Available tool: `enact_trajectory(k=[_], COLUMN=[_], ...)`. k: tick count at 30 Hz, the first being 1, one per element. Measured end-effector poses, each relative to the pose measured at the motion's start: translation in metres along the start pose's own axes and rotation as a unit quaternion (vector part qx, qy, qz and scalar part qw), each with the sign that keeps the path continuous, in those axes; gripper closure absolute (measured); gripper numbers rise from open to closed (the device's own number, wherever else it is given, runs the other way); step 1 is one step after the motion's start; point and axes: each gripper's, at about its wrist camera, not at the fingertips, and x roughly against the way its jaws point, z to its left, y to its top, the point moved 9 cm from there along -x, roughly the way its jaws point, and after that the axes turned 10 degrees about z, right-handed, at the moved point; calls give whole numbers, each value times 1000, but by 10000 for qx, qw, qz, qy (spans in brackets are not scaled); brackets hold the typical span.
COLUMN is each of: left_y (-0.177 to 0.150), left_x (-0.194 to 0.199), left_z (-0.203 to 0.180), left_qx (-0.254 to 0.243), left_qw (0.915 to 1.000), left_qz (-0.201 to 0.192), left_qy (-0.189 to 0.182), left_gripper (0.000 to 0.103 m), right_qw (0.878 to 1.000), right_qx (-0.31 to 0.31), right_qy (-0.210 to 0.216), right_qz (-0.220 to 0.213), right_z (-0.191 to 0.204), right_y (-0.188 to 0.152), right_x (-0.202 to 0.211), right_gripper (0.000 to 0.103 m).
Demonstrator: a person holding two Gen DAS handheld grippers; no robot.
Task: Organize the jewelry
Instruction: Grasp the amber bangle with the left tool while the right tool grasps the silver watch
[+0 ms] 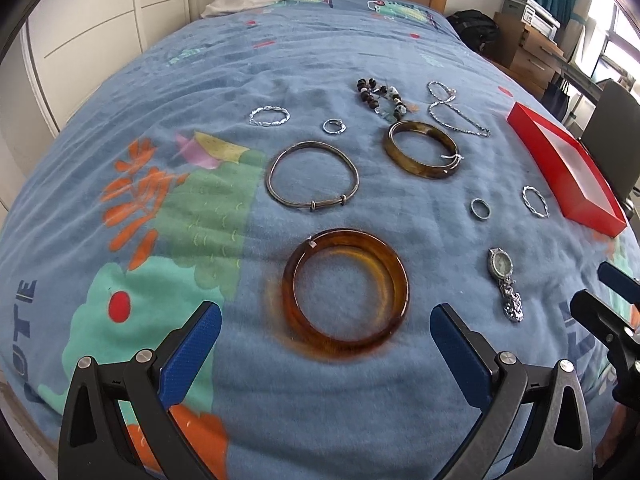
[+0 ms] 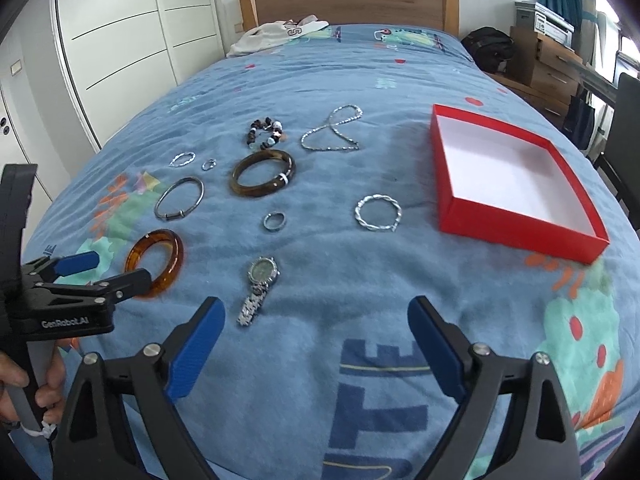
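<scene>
Left gripper (image 2: 106,270) body, right wrist view: "GenRobot.AI" in pale letters on its black side.
Blanket (image 2: 360,80), near edge, right wrist view: large dark blue letters "TE", the end of a word cut off by the grippers.
Blanket, near left edge, left wrist view: dark blue letters "OTIE" running sideways, partly cut off.
White garment (image 2: 280,34) at the far end by the headboard: one dark letter "S".
Watch (image 2: 262,270) dial: too small to read.
</scene>
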Motion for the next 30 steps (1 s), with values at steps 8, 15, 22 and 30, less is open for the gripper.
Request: enact_trajectory(k=[8,15,22,30], left_y=[6,8,9,10], left_x=[-14,-28,-35,-42], left_z=[0,2,1,-1], left_qx=[-92,-128,-220,-284], left_qw=[9999,9997,9995,9995], left_qz=[34,111,93,63], left_qy=[-52,-162,-193,-136], left_gripper=[3,4,4,4], right_qw=[9995,9977,9957,9954], right_qx=[49,92,267,355], right_qy=[221,474,612,534], right_qz=[240,479,638,714], right_z=[14,28,41,35], right_y=[4,10,13,13], right_x=[-21,-48,-67,-76], right_gripper=[42,43,56,72])
